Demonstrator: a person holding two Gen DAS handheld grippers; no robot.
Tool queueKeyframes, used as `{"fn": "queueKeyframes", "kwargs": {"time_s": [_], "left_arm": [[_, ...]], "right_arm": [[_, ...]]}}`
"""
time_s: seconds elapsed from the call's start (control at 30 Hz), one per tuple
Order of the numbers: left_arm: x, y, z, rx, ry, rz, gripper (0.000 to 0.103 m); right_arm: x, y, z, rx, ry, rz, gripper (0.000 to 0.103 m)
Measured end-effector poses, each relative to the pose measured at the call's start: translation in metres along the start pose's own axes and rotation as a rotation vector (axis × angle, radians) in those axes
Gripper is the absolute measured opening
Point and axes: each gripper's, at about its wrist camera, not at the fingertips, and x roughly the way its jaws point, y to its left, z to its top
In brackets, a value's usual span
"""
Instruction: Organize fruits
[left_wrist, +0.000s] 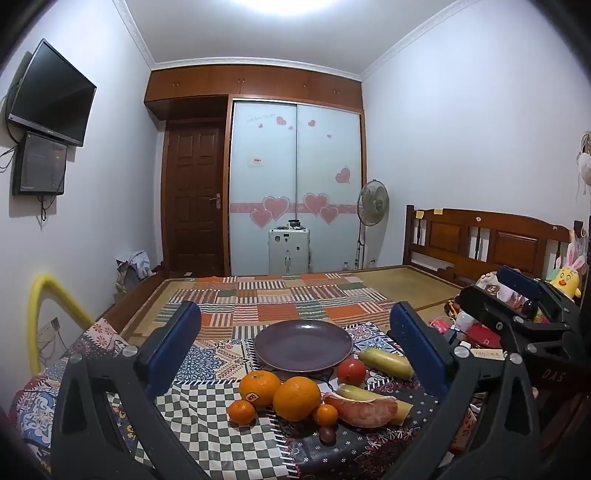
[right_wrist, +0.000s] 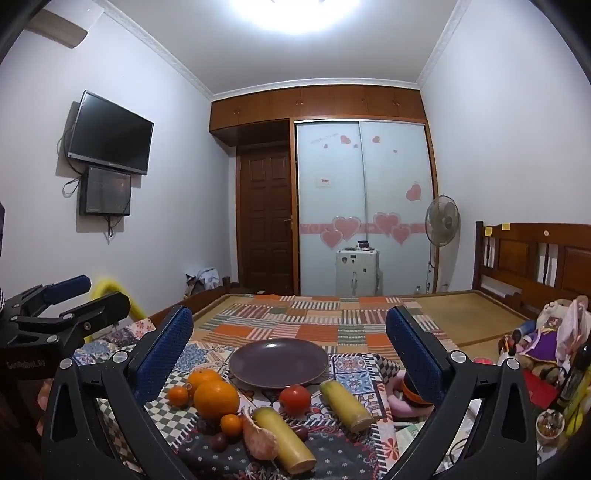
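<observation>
Patchwork bedspread (left_wrist: 280, 302): yellow stalk (right_wrist: 283, 439) lengthwise toward purple plate (right_wrist: 277, 363).

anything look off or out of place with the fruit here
One thing: the peeled citrus segment lies bare on the cloth, leaning against a yellow-green stalk, while the other fruit is whole. The purple plate holds nothing; all the fruit sits in front of it. Nothing looks spilled.
</observation>
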Motion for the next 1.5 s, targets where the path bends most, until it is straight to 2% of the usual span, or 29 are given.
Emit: {"fn": "queueKeyframes", "kwargs": {"time_s": [1.5], "left_arm": [[-0.0032, -0.0065, 0.0003, 0.007, -0.01, -0.015, 0.103]], "right_arm": [[-0.0055, 0.0019, 0.0003, -0.011, -0.011, -0.003, 0.103]]}}
